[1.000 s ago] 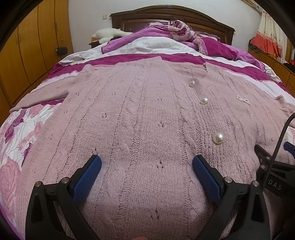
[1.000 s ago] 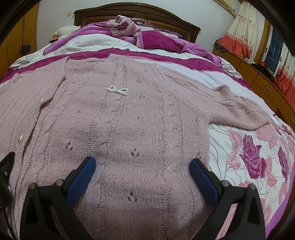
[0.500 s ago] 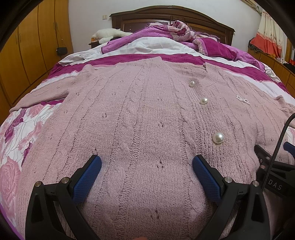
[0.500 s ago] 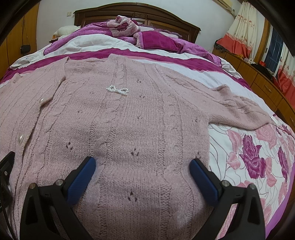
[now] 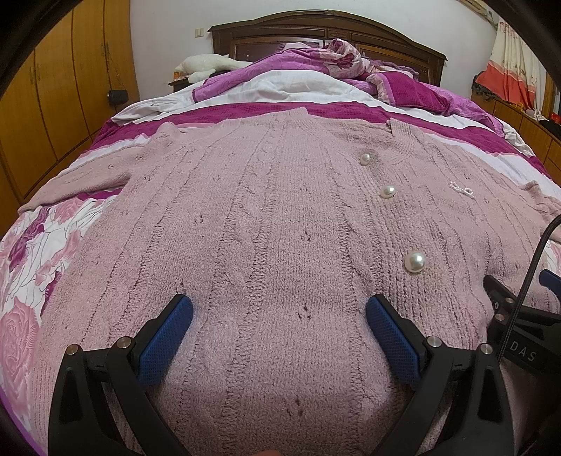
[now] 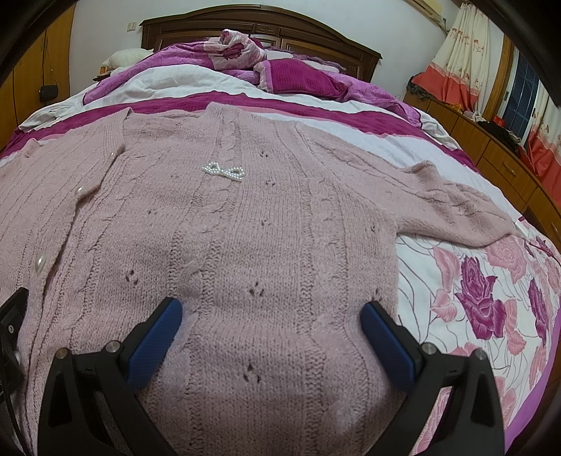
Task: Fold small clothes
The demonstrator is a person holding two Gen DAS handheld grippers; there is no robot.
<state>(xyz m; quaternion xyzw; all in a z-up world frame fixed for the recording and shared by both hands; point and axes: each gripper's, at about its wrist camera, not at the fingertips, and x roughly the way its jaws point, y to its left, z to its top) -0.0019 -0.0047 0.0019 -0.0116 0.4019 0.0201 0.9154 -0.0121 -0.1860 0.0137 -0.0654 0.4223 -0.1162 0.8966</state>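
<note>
Both wide over pink knit cardigan [image 5: 266, 224]: left gripper [image 5: 278, 315], right gripper [image 6: 271, 317]. Risk: pearl button [image 5: 414, 261] right of left gripper snagging.

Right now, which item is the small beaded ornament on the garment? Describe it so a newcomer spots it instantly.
Start at the bed with rose-print sheets, where a pink knit cardigan lies spread flat. On its chest panel, beside the buttoned front, sits a bow-shaped pearl-bead brooch. Unlike the single round pearl buttons, it is two beaded loops.

Open room above the flat cardigan [image 5: 266, 217] between both spread tools; heaped quilt [image 6: 245, 52] blocking toward the headboard [image 5: 326, 31]; cabinets [image 6: 498, 154] rightward.
</note>
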